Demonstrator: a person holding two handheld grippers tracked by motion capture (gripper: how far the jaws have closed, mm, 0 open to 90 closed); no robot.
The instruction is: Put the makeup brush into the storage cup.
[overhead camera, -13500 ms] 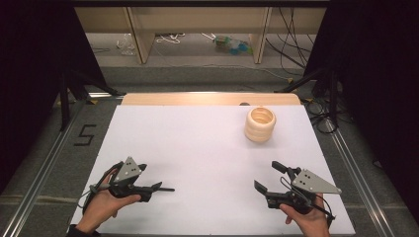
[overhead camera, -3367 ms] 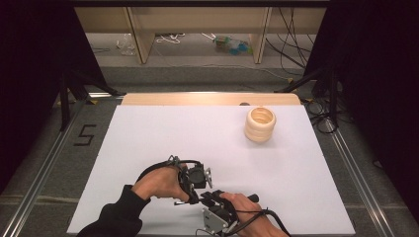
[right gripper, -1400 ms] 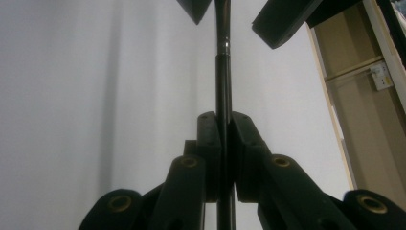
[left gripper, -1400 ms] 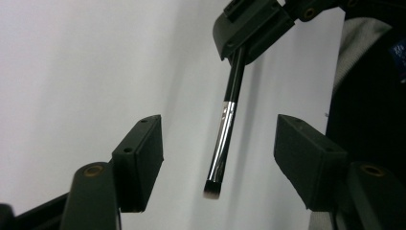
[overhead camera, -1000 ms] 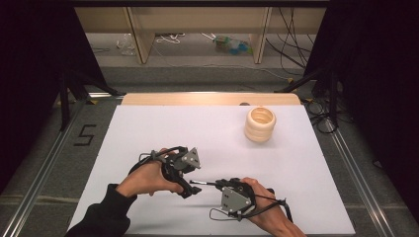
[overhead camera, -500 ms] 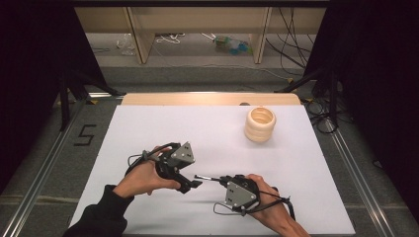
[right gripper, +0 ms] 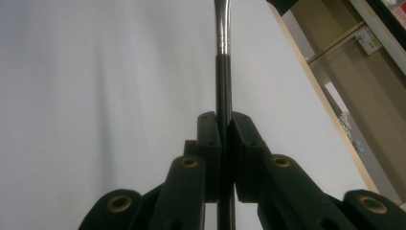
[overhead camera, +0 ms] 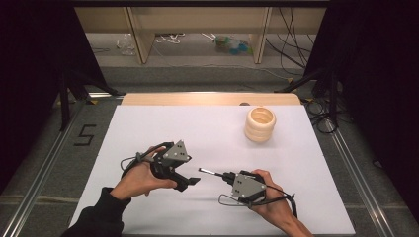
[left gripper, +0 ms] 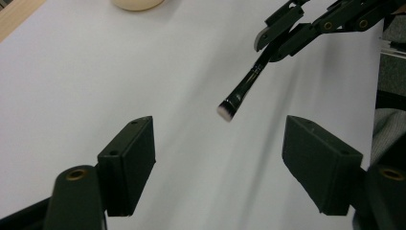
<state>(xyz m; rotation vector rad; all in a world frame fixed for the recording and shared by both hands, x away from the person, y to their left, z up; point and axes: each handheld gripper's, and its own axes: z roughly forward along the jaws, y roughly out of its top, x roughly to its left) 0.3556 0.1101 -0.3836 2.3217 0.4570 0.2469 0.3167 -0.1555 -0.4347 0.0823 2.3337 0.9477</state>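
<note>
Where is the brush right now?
In the high view the brush is clamped in the right tongs, near the table's front centre, tip toward the open left tongs.

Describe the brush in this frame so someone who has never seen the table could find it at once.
Start from the white table and go to its near edge, where two hands hold tongs. The brush is the thin black stick clamped in the right tongs, its tip pointing at the open left tongs. Unlike the fat cream pot far right, it is dark, slim and held off the table.
</note>
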